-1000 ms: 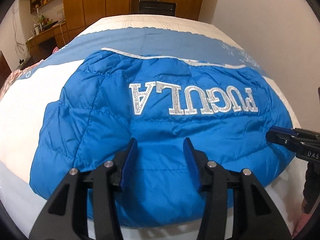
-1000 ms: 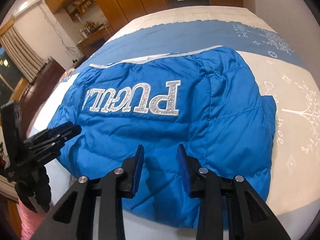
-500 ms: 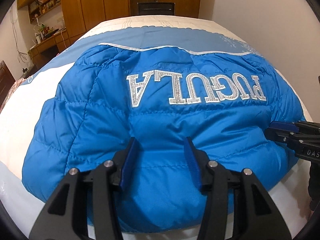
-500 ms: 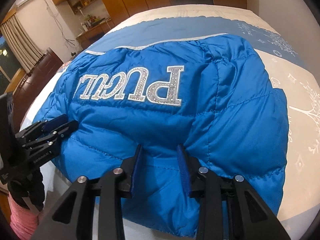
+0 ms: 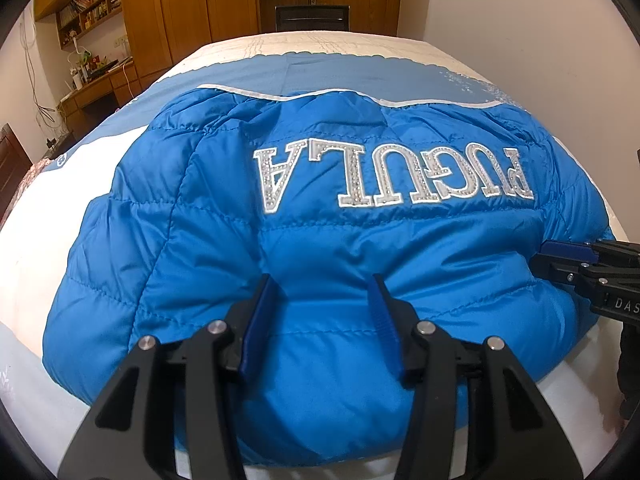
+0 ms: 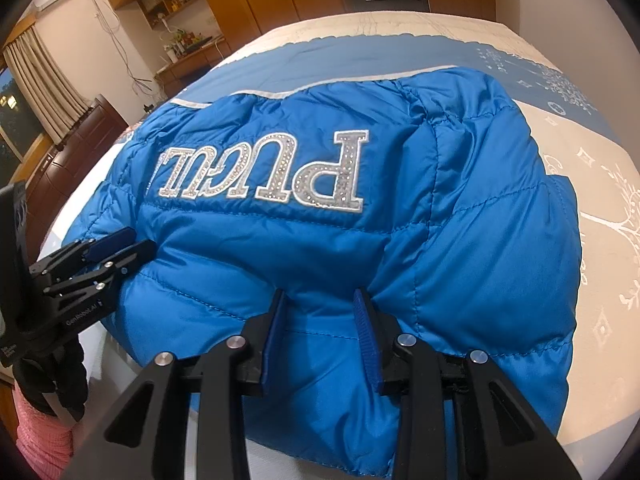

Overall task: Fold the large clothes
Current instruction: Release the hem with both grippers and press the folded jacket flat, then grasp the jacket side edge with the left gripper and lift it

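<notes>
A bright blue puffer jacket [image 5: 320, 248] with silver letters lies folded on the bed, back side up; it also shows in the right wrist view [image 6: 360, 240]. My left gripper [image 5: 320, 284] is open, its jaws pressed into the jacket's near edge with a bulge of fabric between them. My right gripper [image 6: 318, 296] is likewise open against the near edge, fabric bulging between its jaws. Each gripper shows in the other's view: the right one [image 5: 560, 256] at the jacket's right side, the left one [image 6: 120, 248] at its left side.
The bed has a white and blue cover [image 5: 312, 68] with printed patterns [image 6: 612, 208]. Wooden wardrobes [image 5: 192, 12], a desk with shelves [image 5: 96, 76] and a dark chair [image 5: 312, 18] stand beyond the bed. A wall runs along the right side.
Both grippers have moved forward onto the jacket's near edge. The fabric now bulges between the open jaws of each.
</notes>
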Tool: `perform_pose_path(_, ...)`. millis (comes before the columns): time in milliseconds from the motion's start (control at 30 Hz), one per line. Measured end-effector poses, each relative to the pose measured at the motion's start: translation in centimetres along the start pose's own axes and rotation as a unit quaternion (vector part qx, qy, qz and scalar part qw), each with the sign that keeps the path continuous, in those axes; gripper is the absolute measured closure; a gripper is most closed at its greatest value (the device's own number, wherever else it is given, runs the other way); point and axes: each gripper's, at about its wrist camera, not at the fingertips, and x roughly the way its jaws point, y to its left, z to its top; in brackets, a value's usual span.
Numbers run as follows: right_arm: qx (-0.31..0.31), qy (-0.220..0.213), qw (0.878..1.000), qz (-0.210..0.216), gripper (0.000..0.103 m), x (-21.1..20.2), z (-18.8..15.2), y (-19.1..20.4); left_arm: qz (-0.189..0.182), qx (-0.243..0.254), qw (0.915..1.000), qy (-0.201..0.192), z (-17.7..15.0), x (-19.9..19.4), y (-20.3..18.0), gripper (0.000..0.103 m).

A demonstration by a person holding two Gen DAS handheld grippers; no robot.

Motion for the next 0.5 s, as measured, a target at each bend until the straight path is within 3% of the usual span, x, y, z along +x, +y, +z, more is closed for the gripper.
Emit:
perform_pose_path(267,0.003,0.000,1.000,0.004,0.068,0.1,0.1,-0.2,-0.002,-0.002,1.0000,0.002,0.0,0.0,0.0,0.055)
perform_pose_path(333,0.023,0.006,0.999,0.022,0.067,-0.4,0.4,-0.7,-0.010,-0.009,0.9999,0.010,0.3,0.0,0.2,0.055)
perform_pose_path(433,0.039,0.010,0.998,0.043,0.055,-2.5,0.7,-1.7,-0.031,-0.028,0.9988,0.027,0.7,-1.3,1.4,0.056)
perform_pose_path(500,0.048,-0.013,0.998,0.041,0.044,-4.7,0.8,-3.0,-0.027,-0.038,0.9988,0.013,0.7,-3.2,3.0,0.046)
